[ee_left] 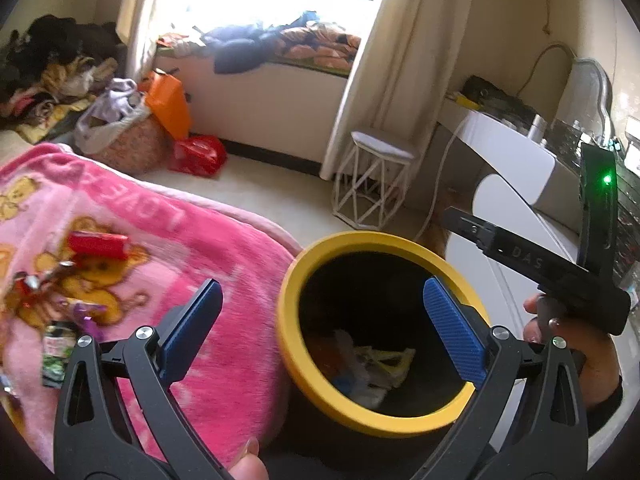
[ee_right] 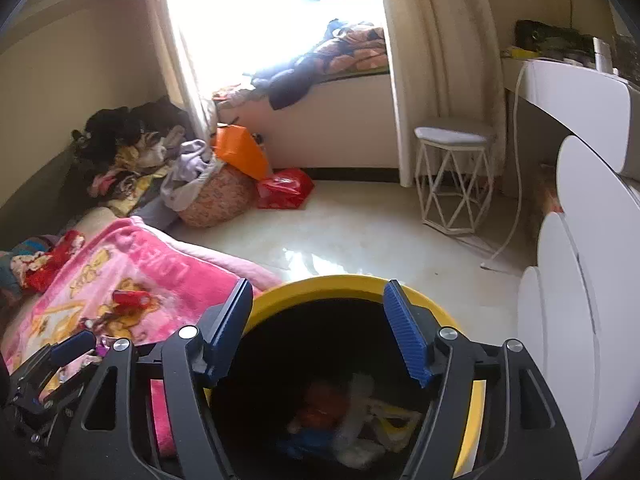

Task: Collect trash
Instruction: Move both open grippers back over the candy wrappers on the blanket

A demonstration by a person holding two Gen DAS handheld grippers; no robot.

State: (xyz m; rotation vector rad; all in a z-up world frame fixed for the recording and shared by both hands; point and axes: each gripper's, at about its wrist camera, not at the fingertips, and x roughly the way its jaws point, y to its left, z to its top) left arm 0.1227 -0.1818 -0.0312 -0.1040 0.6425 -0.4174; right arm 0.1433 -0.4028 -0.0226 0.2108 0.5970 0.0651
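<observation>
A bin with a yellow rim [ee_left: 288,292] [ee_right: 340,280] and a black inside stands on the floor beside a pink blanket [ee_left: 224,264] [ee_right: 168,256]. Crumpled wrappers [ee_left: 372,364] [ee_right: 352,420] lie at its bottom. My left gripper [ee_left: 322,286] is wide open above the bin's near-left rim, nothing between its blue pads [ee_left: 452,332]. My right gripper [ee_right: 319,292] hangs open over the bin's mouth, also empty. On the blanket lie a red wrapper [ee_left: 98,244] [ee_right: 130,298], a purple wrapper [ee_left: 86,316] and a green-black packet [ee_left: 58,354].
A white wire-frame stool [ee_left: 372,184] [ee_right: 452,184] stands on the pale floor beyond the bin. White furniture [ee_right: 568,300] lines the right side. A basket of clothes [ee_right: 216,196], an orange bag [ee_right: 240,152] and a red bag [ee_right: 284,188] sit below the window seat.
</observation>
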